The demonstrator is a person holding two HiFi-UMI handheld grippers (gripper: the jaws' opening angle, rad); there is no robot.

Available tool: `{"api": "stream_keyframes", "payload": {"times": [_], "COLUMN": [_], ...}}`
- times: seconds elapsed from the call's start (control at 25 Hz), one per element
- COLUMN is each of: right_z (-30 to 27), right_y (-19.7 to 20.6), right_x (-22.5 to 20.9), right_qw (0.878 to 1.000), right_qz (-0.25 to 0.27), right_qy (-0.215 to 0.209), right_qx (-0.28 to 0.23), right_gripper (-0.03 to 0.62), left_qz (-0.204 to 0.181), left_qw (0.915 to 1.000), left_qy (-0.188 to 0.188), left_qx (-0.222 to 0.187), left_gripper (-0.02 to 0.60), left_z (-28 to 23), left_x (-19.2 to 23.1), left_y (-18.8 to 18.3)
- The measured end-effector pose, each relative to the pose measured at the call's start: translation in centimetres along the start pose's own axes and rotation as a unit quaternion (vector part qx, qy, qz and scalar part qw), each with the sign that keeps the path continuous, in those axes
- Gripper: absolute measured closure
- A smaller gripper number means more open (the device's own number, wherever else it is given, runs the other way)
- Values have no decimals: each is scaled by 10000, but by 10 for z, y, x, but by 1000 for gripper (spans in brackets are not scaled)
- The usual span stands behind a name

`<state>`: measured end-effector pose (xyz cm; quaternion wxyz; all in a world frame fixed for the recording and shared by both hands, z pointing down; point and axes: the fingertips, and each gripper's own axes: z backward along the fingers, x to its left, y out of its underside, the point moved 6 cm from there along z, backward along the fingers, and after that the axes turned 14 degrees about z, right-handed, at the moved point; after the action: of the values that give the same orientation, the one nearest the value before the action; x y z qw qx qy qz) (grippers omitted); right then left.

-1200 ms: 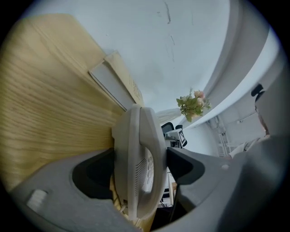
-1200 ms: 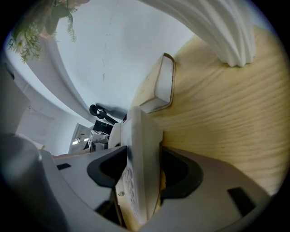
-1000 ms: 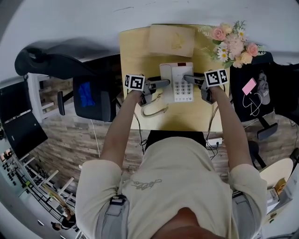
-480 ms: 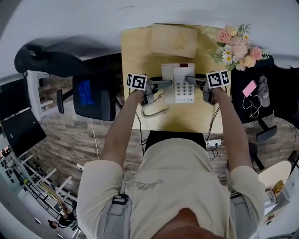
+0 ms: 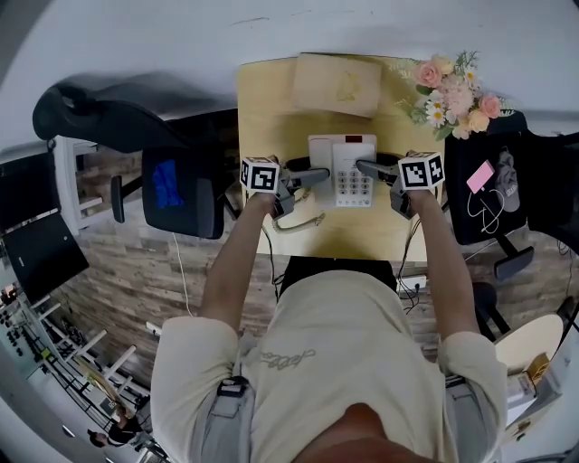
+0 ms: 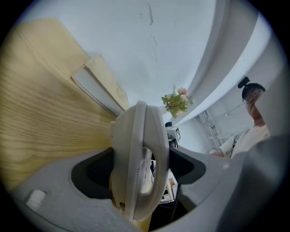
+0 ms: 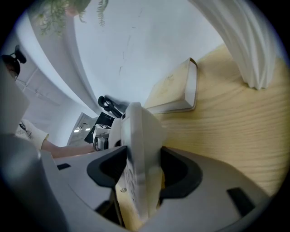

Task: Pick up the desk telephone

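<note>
My left gripper pinches the desk telephone on its handset side, jaws pressed against the white shell; my right gripper clamps the opposite keypad edge; the telephone is between them over the middle of the wooden desk; a flat tan box lies at twelve o'clock from it, flowers at two, the coiled cord at seven.

From the head view, we cannot read the keys of the desk telephone, nor the mark on the wooden board behind it. The left gripper covers part of the coiled cord. In the right gripper view, the picture's upper edge cuts off the white vase, and the flowers are blurred.
</note>
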<state>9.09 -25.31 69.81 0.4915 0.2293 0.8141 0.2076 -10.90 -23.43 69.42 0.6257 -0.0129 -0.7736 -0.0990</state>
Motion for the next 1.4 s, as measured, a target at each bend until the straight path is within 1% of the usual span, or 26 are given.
{"api": "stream_keyframes", "payload": {"times": [0.24,0.4,0.64,0.84,1.0,1.16,1.28,1.4], "right_z": [18,31,52,75,93,108,117,125], "right_y": [-12,-18,-36,-62,-85,-107,-124,-135], "right_x": [45,74,121,160,186,210,225,239], "right_qw": [9983,9957,9886,9797,9696,9603,9522,9461], "right_qz": [550,824,1286,1736,2092,2364,2624,2765], "right_qy": [26,70,174,231,344,445,525,563], "right_qx": [-213,-415,-763,-971,-1218,-1410,-1473,-1589], "right_gripper": [370,370,368,368,368,368,368,368], "left_qz": [-642,-956,-1536,-2085,-2445,-2741,-3020,-3200], "left_qw": [9979,9953,9876,9768,9678,9584,9500,9431], "left_qy": [7,-11,29,110,203,348,373,450], "left_qx": [-41,-135,-330,-482,-570,-710,-703,-785], "left_gripper": [209,209,209,209,209,209,209,209], "left_z": [15,25,41,53,59,66,70,75], "left_x": [-46,-76,-128,-178,-215,-247,-267,-286], "left_y": [11,20,26,22,14,5,-2,-7]}}
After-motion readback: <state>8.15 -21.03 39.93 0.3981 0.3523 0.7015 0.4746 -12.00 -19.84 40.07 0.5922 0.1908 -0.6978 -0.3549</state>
